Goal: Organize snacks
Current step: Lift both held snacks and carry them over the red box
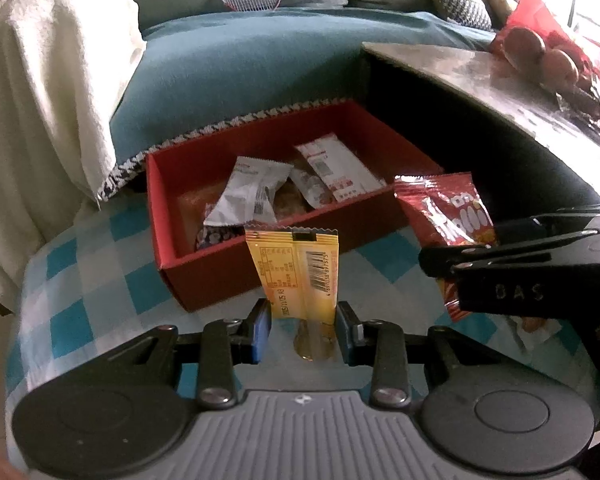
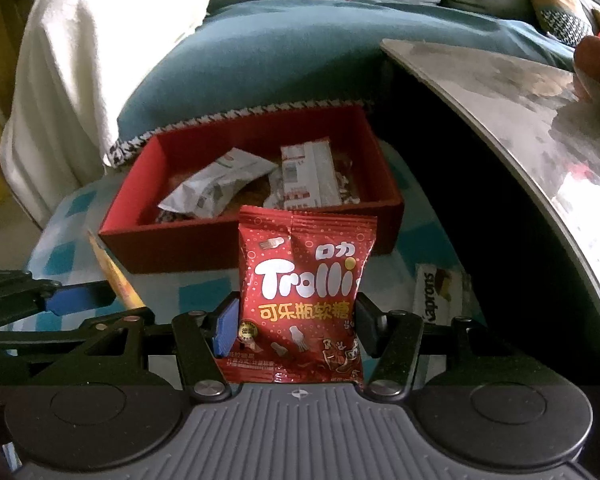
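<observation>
Currently both grippers hang above a blue-and-white checked cloth (image 1: pixel 100 280), each with a snack. Left gripper (image 1: pixel 303 328): blue pads clamped on the lower end of a flat yellow foil sachet with a barcode (image 1: pixel 296 272), which stands upright before the camera. Right gripper (image 2: pixel 296 330): jaws closed on a glossy red Trolli gummy packet (image 2: pixel 306 280), also upright. Just beyond both, an open red cardboard box (image 1: pixel 220 280) rests on the cloth, near a teal sofa cushion (image 1: pixel 240 72). Inside the box: a silver-white wrapper (image 1: pixel 252 192) and a white-and-red packet (image 1: pixel 336 168), lying loose. Beside the right gripper, a white Kaprons packet (image 2: pixel 440 292) lies on the cloth, next to a dark marbled tabletop (image 2: pixel 540 140).
</observation>
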Available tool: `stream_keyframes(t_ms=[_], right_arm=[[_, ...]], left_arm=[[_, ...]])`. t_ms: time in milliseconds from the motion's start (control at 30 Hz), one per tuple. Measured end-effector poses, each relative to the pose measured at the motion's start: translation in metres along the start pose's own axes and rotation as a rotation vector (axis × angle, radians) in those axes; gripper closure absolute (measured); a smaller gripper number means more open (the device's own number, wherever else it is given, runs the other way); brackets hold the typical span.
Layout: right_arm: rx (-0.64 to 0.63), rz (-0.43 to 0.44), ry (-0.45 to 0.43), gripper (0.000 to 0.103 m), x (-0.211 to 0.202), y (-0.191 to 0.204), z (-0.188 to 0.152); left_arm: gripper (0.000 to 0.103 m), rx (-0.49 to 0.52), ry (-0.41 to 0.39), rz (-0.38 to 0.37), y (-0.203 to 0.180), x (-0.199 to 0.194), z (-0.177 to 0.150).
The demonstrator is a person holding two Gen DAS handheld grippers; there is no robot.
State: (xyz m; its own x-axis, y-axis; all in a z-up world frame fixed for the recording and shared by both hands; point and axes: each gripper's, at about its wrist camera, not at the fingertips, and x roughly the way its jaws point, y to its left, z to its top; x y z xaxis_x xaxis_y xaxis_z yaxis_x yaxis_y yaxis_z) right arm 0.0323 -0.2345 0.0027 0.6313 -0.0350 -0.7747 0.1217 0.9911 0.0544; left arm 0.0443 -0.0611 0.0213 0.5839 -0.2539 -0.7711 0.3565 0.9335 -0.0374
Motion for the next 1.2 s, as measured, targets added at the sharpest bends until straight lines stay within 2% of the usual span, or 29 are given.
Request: stream_keyframes(t_ms=[667, 1200], right_arm=[[-0.003, 0.037, -0.055, 0.038, 0.000, 0.005, 0.022], [-0.024, 0.035, -0.098, 0.038, 0.015, 0.009, 0.066]], left_arm=[[0.074, -0.031, -0.079, 0.030, 0.011, -0.006, 0.028], [0.075, -0.062, -0.124, 0.082, 0.029, 0.011, 0.068]])
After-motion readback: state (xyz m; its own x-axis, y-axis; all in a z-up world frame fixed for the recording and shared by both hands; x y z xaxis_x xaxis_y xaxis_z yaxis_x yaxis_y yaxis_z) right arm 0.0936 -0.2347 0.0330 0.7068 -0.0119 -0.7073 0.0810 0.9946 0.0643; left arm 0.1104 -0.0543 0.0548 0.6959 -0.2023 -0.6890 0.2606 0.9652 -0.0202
